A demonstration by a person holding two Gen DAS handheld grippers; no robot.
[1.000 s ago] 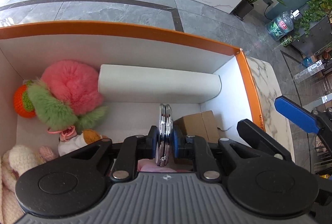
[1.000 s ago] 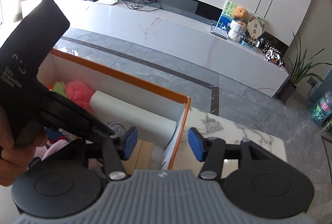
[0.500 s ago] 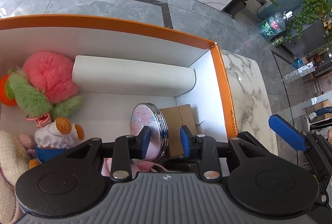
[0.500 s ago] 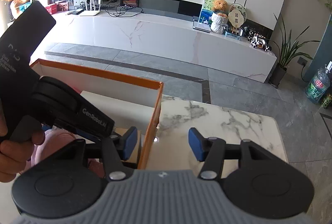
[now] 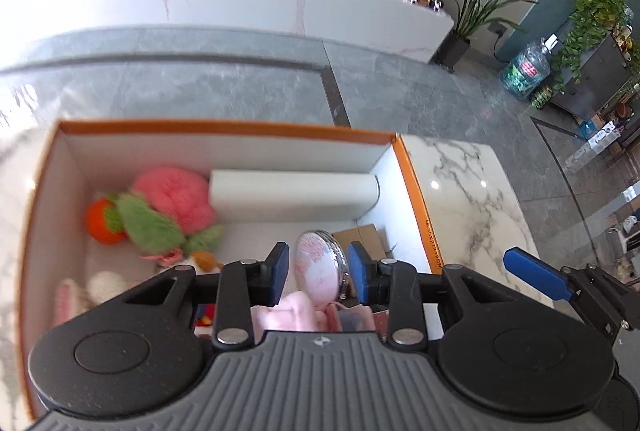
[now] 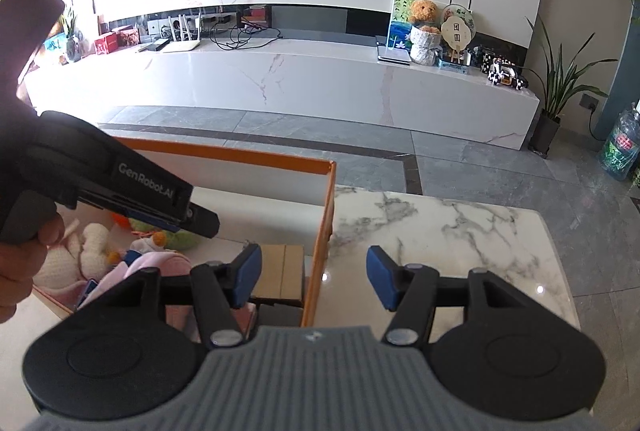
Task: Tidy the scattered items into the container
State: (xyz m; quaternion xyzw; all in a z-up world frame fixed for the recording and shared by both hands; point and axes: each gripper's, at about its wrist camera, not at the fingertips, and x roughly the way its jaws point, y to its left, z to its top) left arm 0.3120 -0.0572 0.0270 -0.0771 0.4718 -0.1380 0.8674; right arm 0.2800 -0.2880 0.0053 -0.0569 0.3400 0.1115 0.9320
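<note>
Left gripper [image 5: 318, 273]: our jaws released above the round mirror [image 5: 320, 265], which lies inside the box [image 5: 416, 207], so it is stowed.
Right gripper [image 6: 314, 277]: our jaws opening, empty, straddling the box's 3 o'clock wall beside bare tabletop [image 6: 460, 227].

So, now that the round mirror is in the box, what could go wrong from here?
1. The round mirror leans on edge between the open left gripper pads; it may tip over or catch on a pad.
2. The right gripper, jaws opening, straddles the orange box wall; it might bump and shift the box.
</note>
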